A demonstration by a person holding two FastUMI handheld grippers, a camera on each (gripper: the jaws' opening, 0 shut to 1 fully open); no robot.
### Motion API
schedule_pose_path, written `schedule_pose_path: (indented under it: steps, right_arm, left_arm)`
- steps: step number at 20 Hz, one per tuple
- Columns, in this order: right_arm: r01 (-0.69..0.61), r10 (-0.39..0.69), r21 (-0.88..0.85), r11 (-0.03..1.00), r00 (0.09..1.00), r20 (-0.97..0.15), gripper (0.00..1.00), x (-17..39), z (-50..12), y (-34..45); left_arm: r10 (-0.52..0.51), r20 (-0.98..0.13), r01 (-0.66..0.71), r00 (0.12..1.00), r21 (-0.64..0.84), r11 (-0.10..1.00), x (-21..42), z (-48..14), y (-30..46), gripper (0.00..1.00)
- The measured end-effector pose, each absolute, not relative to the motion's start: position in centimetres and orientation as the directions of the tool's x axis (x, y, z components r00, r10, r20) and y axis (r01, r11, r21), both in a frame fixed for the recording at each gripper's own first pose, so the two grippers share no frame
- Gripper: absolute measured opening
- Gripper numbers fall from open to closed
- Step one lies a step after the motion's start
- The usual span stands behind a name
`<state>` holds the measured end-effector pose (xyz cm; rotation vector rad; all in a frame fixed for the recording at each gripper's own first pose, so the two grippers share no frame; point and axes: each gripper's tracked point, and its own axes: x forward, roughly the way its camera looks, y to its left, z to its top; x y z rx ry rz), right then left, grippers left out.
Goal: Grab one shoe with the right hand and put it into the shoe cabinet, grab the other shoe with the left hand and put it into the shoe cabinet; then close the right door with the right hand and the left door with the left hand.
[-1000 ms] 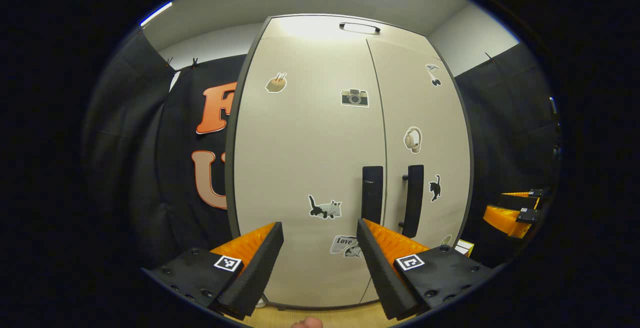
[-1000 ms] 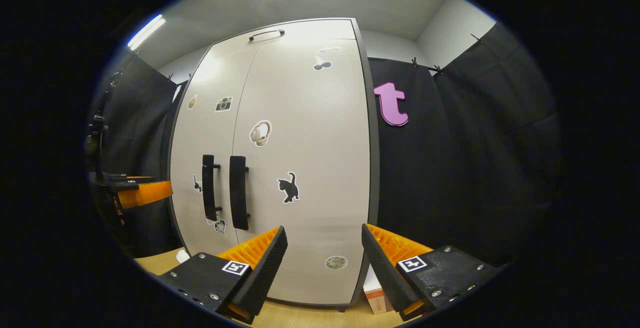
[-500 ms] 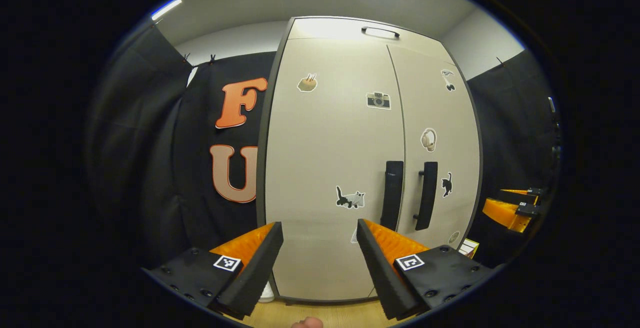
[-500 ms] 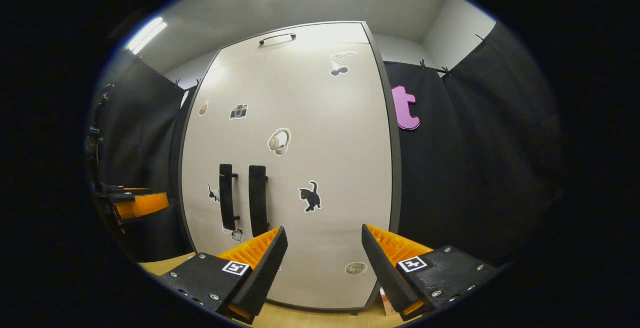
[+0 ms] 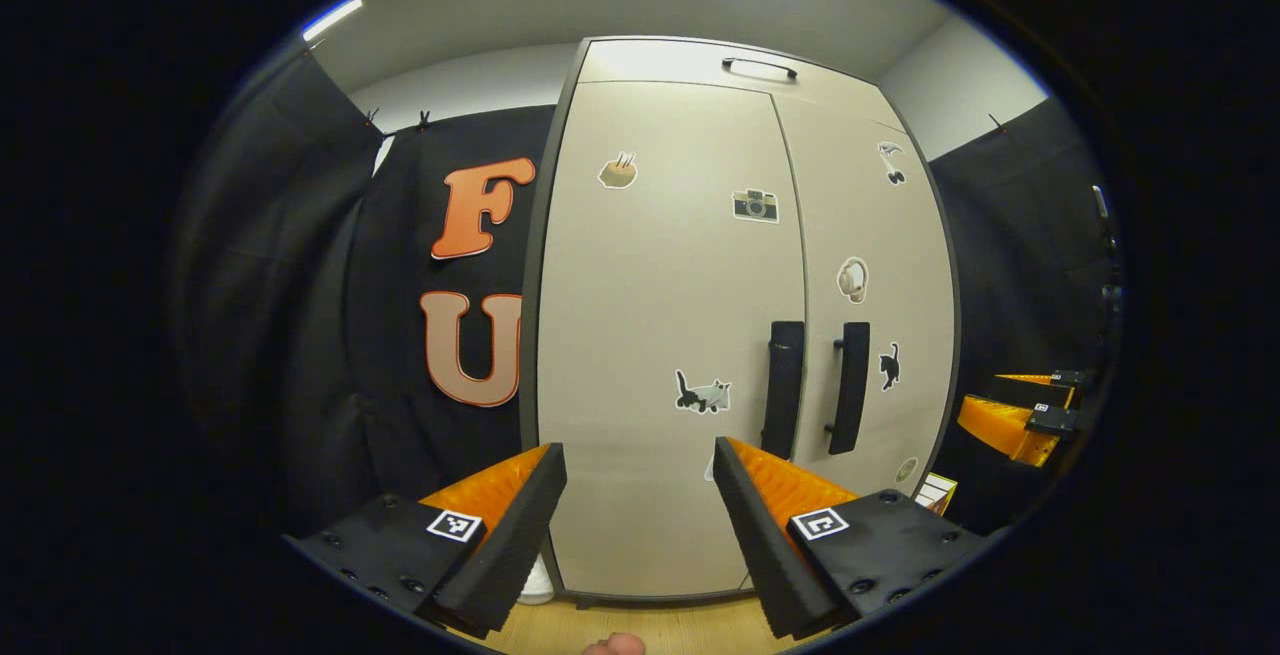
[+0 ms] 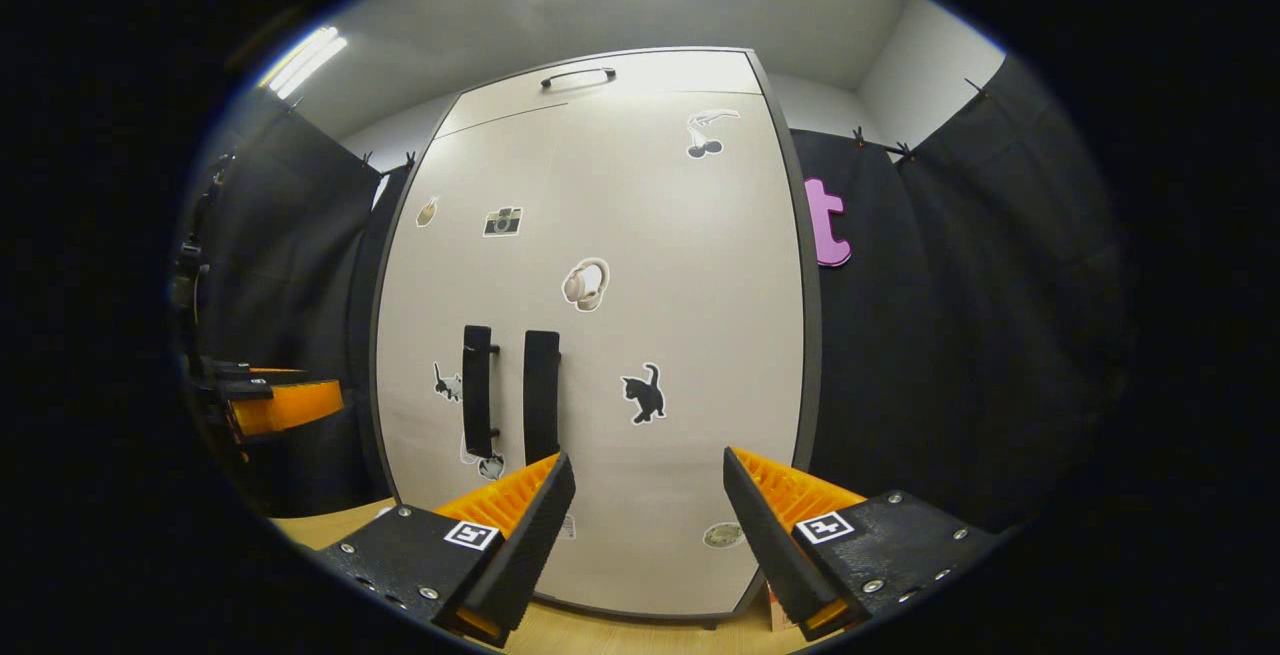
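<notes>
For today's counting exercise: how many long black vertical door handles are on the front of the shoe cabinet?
2. The left door handle and the right door handle stand side by side at the seam where the shoe cabinet doors meet.

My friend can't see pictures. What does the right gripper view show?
A tall pale shoe cabinet stands with both doors shut, two dark handles side by side and stickers on it. The right gripper is open and empty in front.

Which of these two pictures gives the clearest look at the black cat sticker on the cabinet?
The right gripper view: the black cat sticker sits near the middle of the right door, large and facing the camera. In the left gripper view the same sticker is small and squeezed toward the cabinet's far edge, beside the door handles.
</notes>
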<state>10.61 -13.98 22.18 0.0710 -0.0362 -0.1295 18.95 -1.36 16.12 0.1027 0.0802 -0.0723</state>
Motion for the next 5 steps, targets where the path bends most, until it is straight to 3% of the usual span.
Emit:
schedule_pose_path:
  steps: [5]
  right_arm:
    - [0.123,-0.127,0.075,0.99,0.991,0.039,0.92,10.42,22.5,-13.77]
  left_arm:
    - [-0.069,-0.076,0.077,0.995,0.108,0.991,18.8,16.41,-1.42,0.97]
